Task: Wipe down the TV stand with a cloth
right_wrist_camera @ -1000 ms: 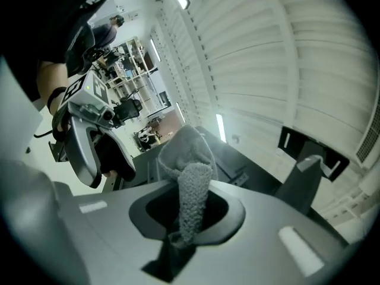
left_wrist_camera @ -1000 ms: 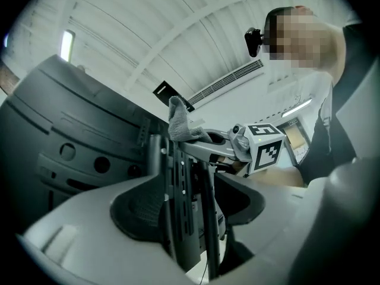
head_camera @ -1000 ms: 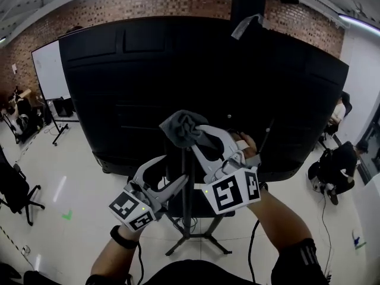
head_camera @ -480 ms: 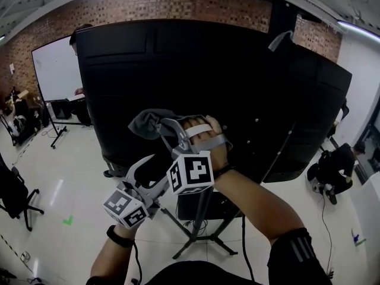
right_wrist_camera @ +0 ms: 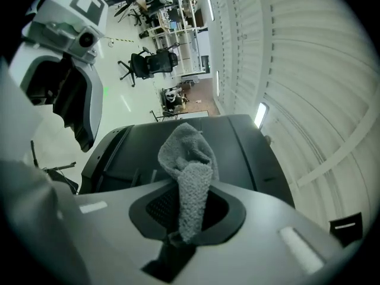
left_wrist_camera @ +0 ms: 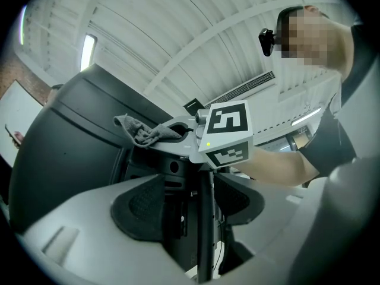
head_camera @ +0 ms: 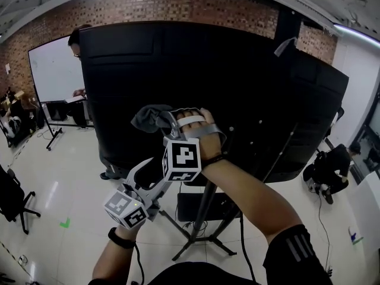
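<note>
The right tool pinched a soft, light grey knitted cloth by its bunched end, held up near the big black screen back. Being limp, it would likely fold under pressure. The left tool stood spread, with the black stand pole between its jaws.

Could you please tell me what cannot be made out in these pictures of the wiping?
1. Head view: whether the cloth touches the TV back; the right tool and hand cover the contact.
2. Head view: where the stand pole meets the TV; the right forearm covers it.
3. Every view: the screen, which faces away.
</note>
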Available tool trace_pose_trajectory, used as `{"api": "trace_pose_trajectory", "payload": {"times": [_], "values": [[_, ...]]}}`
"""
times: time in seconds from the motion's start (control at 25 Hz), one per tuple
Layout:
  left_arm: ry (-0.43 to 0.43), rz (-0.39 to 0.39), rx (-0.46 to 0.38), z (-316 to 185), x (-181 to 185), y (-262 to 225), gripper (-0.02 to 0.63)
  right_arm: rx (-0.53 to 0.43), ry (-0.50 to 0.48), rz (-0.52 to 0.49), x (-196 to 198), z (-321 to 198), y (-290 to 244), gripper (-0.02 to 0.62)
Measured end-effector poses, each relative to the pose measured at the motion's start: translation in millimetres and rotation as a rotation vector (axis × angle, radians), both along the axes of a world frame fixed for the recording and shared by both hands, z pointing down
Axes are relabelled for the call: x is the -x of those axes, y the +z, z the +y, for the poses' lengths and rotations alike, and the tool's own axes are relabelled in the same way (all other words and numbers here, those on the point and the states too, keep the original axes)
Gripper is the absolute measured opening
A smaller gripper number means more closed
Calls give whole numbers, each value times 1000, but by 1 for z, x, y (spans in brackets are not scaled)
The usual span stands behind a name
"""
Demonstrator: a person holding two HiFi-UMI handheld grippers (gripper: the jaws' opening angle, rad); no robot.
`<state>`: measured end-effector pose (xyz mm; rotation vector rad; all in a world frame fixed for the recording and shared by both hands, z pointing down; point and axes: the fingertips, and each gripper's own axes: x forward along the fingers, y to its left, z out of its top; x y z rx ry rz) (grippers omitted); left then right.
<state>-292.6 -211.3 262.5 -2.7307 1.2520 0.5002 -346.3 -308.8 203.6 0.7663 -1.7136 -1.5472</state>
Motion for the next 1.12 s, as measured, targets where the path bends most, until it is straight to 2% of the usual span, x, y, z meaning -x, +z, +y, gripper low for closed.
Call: {"api": "trace_pose_trajectory", "payload": {"times": [0.16, 0.48, 0.64, 0.8, 0.96, 1.12], "values": [[28, 1, -7, 0, -6, -2, 282, -21, 68, 31, -28, -5, 0, 49], [145, -6, -4, -9, -43, 4, 282, -116, 273, 197, -89, -21, -1, 48], [155, -9, -6, -12, -53, 1, 282, -126, 322, 229, -104, -21, -4, 48], [157, -7, -11, -12, -54, 1, 282, -121, 267, 167, -104, -8, -11, 48], [160, -7, -4, -10, -45, 6, 282, -10, 132, 46, -78, 18, -7, 49], [81, 5, 7, -8, -19, 7, 282, 0, 50, 60, -41, 25, 13, 49]]}}
